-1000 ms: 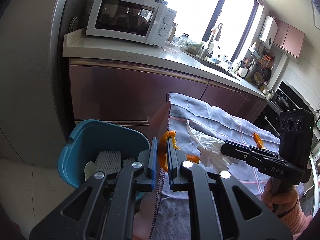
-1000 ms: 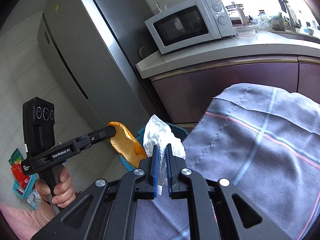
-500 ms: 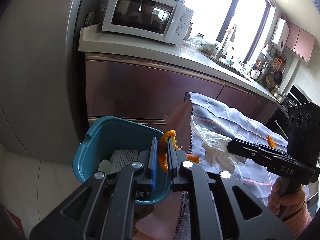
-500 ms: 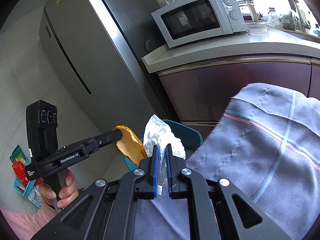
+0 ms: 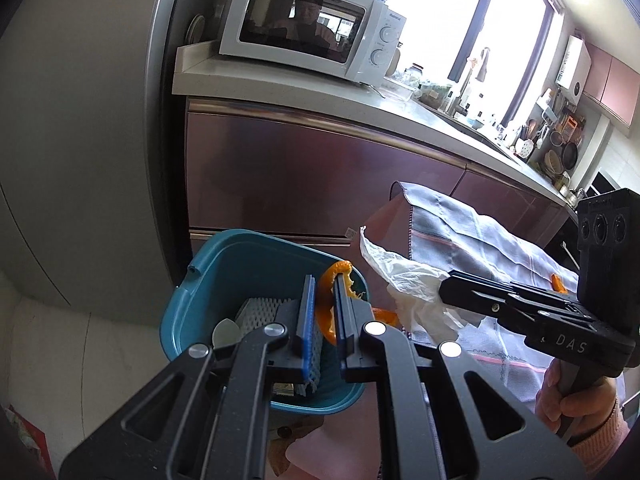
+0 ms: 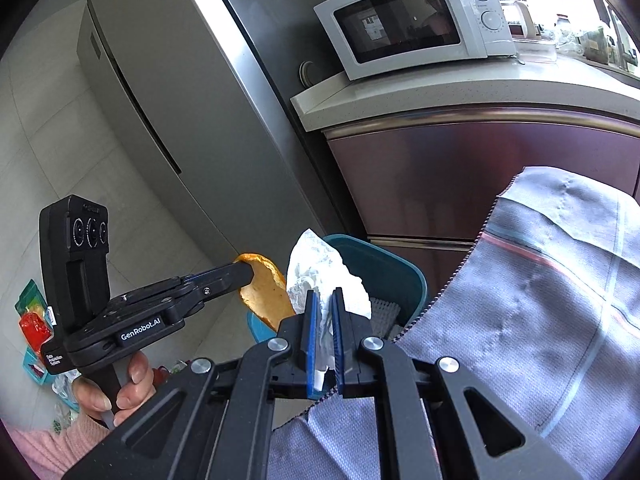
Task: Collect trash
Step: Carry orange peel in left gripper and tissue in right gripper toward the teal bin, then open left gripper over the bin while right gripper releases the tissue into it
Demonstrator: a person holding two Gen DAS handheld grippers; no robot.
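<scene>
**Kitchen trash collection: two items held at the bin**

Left tongs [image 5: 324,300]: clamped on a curl of orange peel [image 5: 327,280], which is gripped between the blue pads. In the left wrist view the peel is seen over the open mouth of the teal bin [image 5: 224,272]; in the right wrist view the same peel [image 6: 264,294] is seen at the tip of the left tongs [image 6: 244,274], in front of the bin's near-left rim. The handle is held by a hand [image 6: 120,384] in a pink sleeve.

Right tongs [image 6: 324,312]: clamped on a crumpled white tissue [image 6: 320,276], which stands up between the pads. In the left wrist view the tissue [image 5: 404,276] is held just beside the bin's right rim, over the edge of the cloth.

Teal bin [image 6: 380,268]: placed on the floor against the brown cabinet front [image 5: 300,176], beside the cloth-covered counter. A white ridged item [image 5: 260,310] and a pale rounded scrap [image 5: 226,330] are seen inside.

Grey checked cloth [image 6: 540,300]: draped over the counter. A small orange piece [image 5: 557,283] is seen lying on it, well apart from the bin.

Background: a white microwave [image 5: 312,28] is set on the kitchen worktop [image 5: 304,96], next to a grey refrigerator [image 6: 172,92].
</scene>
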